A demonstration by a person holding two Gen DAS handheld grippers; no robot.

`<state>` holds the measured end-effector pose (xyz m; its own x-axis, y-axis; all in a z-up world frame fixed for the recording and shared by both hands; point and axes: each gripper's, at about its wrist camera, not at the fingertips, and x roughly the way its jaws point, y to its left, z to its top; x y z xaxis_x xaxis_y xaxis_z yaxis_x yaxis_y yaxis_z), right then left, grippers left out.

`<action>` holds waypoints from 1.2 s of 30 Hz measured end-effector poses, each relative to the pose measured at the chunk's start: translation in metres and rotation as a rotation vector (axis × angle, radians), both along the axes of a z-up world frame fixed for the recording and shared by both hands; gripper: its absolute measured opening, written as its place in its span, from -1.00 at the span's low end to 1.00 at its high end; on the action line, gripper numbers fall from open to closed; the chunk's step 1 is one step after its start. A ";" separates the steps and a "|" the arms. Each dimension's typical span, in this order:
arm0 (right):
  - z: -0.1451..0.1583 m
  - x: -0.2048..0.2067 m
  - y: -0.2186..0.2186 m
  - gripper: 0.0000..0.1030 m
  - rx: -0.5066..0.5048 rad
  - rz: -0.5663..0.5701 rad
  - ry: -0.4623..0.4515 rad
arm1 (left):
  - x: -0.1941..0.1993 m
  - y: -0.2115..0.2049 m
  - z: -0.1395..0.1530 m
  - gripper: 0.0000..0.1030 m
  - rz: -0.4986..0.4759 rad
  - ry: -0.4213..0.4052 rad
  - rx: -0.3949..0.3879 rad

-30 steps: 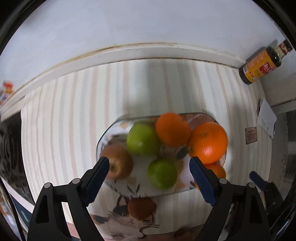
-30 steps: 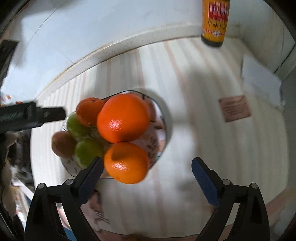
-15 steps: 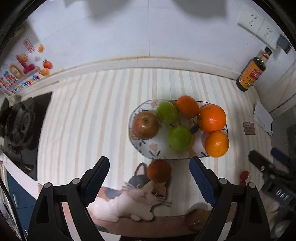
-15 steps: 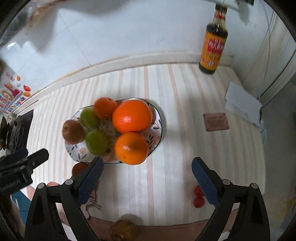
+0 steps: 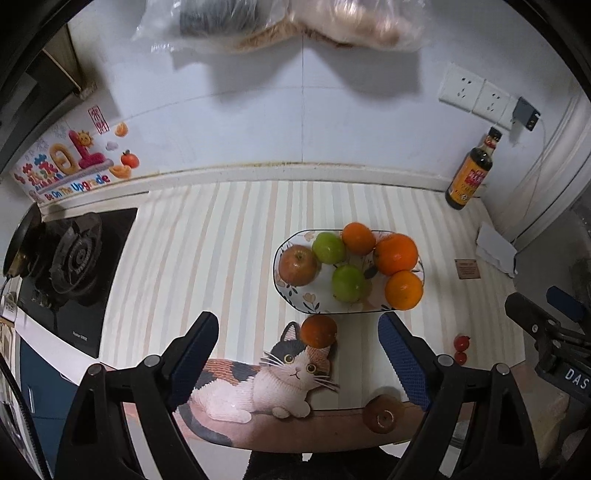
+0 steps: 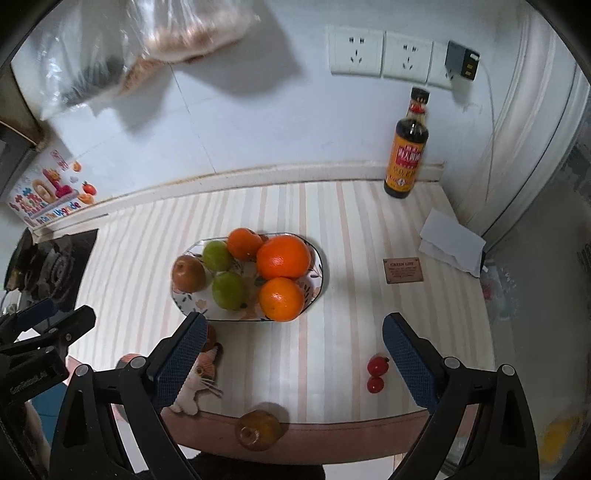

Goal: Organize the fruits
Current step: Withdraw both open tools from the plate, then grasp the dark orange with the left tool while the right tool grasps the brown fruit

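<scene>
A patterned oval plate (image 5: 295, 301) (image 6: 317, 273) on the striped counter holds a reddish apple (image 5: 297, 265) (image 6: 188, 273), two green apples (image 5: 349, 283) (image 6: 228, 290) and three oranges (image 5: 395, 254) (image 6: 283, 257). In front of the plate lies a small orange-red fruit (image 5: 318, 331) (image 6: 209, 336), a brownish fruit (image 5: 383, 413) (image 6: 258, 430) sits at the counter's front edge, and two cherry tomatoes (image 5: 461, 342) (image 6: 377, 365) lie to the right. My left gripper (image 5: 298, 354) and right gripper (image 6: 291, 356) hang high above the counter, both open and holding nothing.
A dark sauce bottle (image 5: 469, 177) (image 6: 406, 151) stands at the back right by the wall. A gas hob (image 5: 70, 258) fills the left end. Folded paper (image 6: 452, 242) and a small brown card (image 6: 402, 270) lie on the right. Plastic bags (image 5: 280, 22) hang on the wall above.
Both grippers have risen and pulled back from the plate, which looks much smaller now. The loose fruits, tomatoes, hob and wall have come into view. Jaws stay as wide as before.
</scene>
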<state>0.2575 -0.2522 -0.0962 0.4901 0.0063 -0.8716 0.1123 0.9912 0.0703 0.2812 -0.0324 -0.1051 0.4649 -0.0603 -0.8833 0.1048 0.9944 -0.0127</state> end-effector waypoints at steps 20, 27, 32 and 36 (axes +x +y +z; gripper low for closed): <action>0.064 -0.036 0.014 0.90 -0.014 0.023 -0.108 | -0.028 -0.008 0.048 0.72 -0.014 -0.111 -0.019; 0.036 -0.026 0.009 0.90 0.052 0.028 -0.023 | -0.020 -0.006 0.030 0.84 0.001 -0.075 0.000; -0.051 -0.013 0.009 0.90 0.151 0.074 0.227 | -0.007 -0.003 -0.017 0.99 0.014 0.040 0.044; -0.142 -0.015 0.016 0.90 0.226 0.102 0.444 | 0.002 0.002 -0.060 0.99 0.025 0.154 0.065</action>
<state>0.2425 -0.2359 -0.2383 0.0598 0.2476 -0.9670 0.0830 0.9642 0.2520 0.2831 -0.0302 -0.1651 0.3240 0.0095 -0.9460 0.0819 0.9959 0.0381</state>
